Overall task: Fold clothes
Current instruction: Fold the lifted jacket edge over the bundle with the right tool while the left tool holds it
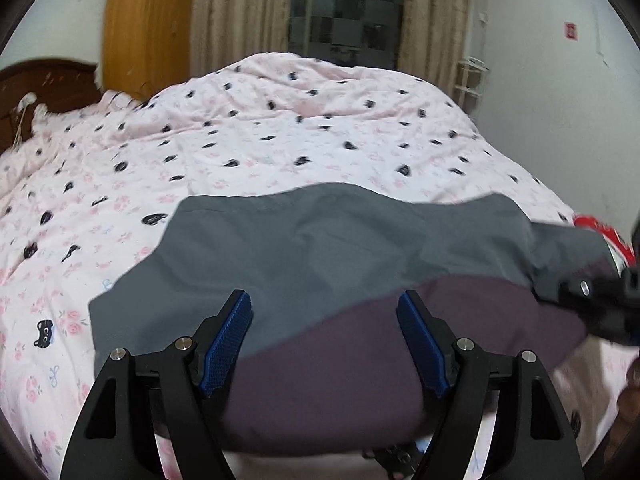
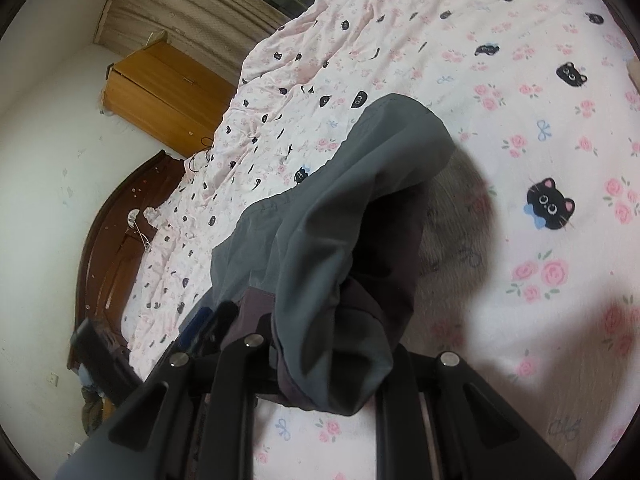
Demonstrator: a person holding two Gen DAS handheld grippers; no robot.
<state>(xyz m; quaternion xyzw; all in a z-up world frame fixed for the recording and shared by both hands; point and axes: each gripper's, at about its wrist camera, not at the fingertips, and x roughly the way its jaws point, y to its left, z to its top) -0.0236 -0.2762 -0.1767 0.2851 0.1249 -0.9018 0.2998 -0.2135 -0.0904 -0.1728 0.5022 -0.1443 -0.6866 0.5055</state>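
Right tool pinching a grey garment above the bed, left tool spread wide over it.

The right tool has its fingers drawn nearly together, and the grey garment is bunched between them and drapes over them, hanging up off the bedspread and casting a shadow on it. The left tool stands well open, its blue pads apart and pressing on nothing; the grey garment and its darker purplish part spread in front of and under them. In the left wrist view the right tool shows at the right edge, gripping the garment's far end. The garment lies across the near side of the bed, on the pink bedspread printed with cats and roses. Beyond are a wooden headboard, an orange-brown wardrobe, curtains and a white wall.
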